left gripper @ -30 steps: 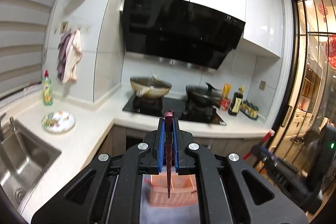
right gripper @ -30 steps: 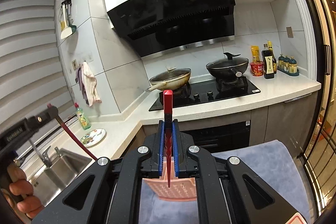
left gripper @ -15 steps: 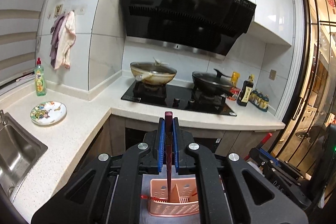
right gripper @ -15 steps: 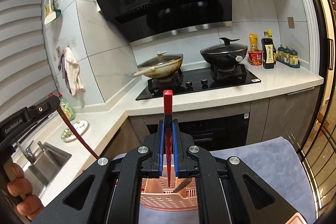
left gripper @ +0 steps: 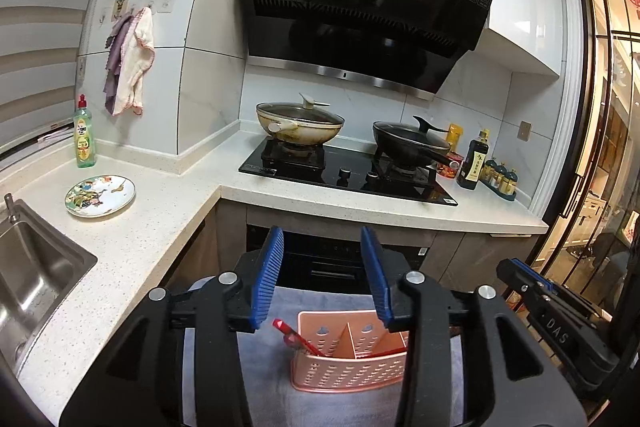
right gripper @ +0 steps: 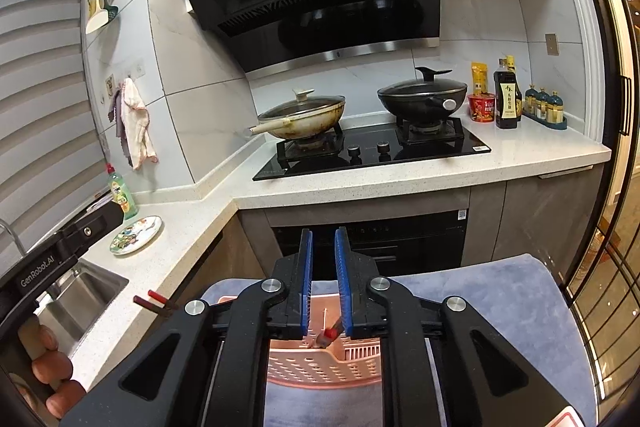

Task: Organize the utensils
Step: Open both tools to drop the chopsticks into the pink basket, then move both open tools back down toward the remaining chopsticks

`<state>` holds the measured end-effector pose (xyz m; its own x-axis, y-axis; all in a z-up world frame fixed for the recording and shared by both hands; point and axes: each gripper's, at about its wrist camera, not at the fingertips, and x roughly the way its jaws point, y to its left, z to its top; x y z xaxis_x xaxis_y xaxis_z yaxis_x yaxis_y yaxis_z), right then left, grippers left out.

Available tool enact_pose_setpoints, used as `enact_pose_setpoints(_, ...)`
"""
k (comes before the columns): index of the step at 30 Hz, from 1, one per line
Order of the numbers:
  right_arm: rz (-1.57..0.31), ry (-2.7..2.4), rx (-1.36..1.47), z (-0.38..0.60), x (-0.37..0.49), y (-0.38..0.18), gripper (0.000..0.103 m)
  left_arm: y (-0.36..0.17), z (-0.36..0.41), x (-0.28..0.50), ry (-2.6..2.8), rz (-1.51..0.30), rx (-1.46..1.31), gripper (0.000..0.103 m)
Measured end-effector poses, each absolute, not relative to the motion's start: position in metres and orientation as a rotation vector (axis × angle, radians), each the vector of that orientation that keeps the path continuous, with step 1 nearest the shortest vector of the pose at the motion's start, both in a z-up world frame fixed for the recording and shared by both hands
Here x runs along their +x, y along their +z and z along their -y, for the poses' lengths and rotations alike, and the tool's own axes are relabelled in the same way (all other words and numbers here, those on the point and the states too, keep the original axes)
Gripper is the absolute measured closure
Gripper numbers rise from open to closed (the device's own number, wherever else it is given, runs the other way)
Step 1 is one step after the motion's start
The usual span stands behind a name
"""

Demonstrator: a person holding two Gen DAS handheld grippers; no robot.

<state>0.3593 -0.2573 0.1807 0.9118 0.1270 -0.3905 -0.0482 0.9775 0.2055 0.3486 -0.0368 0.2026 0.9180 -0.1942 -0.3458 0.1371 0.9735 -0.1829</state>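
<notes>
A pink perforated utensil basket (left gripper: 352,367) (right gripper: 320,367) stands on a grey-blue mat (right gripper: 480,307), just below both grippers. My left gripper (left gripper: 321,239) hangs over it, its jaws opening with nothing between the blue pads. A red chopstick (left gripper: 298,337) leans to the left in the basket's left compartment. My right gripper (right gripper: 323,239) has its jaws opening by a narrow gap, also with nothing between them. A red-tipped chopstick (right gripper: 329,334) lies in the basket under them. Two stick ends (right gripper: 154,301) poke out to the left.
A white L-shaped counter holds a sink (left gripper: 28,275), a patterned plate (left gripper: 100,195) and a green soap bottle (left gripper: 85,135). Two lidded woks (left gripper: 300,123) sit on the black hob, with sauce bottles (left gripper: 474,163) to the right. A person's hand (right gripper: 48,371) holds the left gripper.
Both grippers sank toward the basket. Both were shut on an upright chopstick; now their jaws stand apart and the chopsticks lie in the basket.
</notes>
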Motion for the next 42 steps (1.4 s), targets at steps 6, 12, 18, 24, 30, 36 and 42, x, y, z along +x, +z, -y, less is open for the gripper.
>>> enact_pose_setpoints(6,-0.404,0.106,0.176,0.257,0.323,0.19,0.089,0.205,0.032,0.316,-0.168,-0.379,-0.137,0.056)
enact_pose_setpoints(12,-0.437,0.133,0.152,0.253,0.263,0.182,0.089,0.192,0.028,0.266,-0.166,-0.43,-0.076,0.053)
enact_pose_setpoints(18,-0.523,0.132,0.101,0.247,0.194,0.146,0.089,0.149,0.022,0.208,-0.15,-0.528,0.002,0.053)
enact_pose_setpoints(24,-0.643,0.113,0.067,0.24,0.134,0.095,0.089,0.104,0.009,0.165,-0.151,-0.633,-0.02,0.053)
enact_pose_setpoints(30,-0.731,0.095,0.07,0.237,0.089,0.054,0.089,0.056,0.002,0.127,-0.135,-0.732,-0.02,0.053)
enact_pose_setpoints(36,-0.793,0.091,0.072,0.233,0.067,0.021,0.089,0.028,-0.002,0.108,-0.135,-0.798,-0.023,0.054)
enact_pose_setpoints(42,-0.837,0.102,0.098,0.229,0.057,-0.005,0.089,0.005,0.001,0.096,-0.134,-0.851,-0.014,0.053)
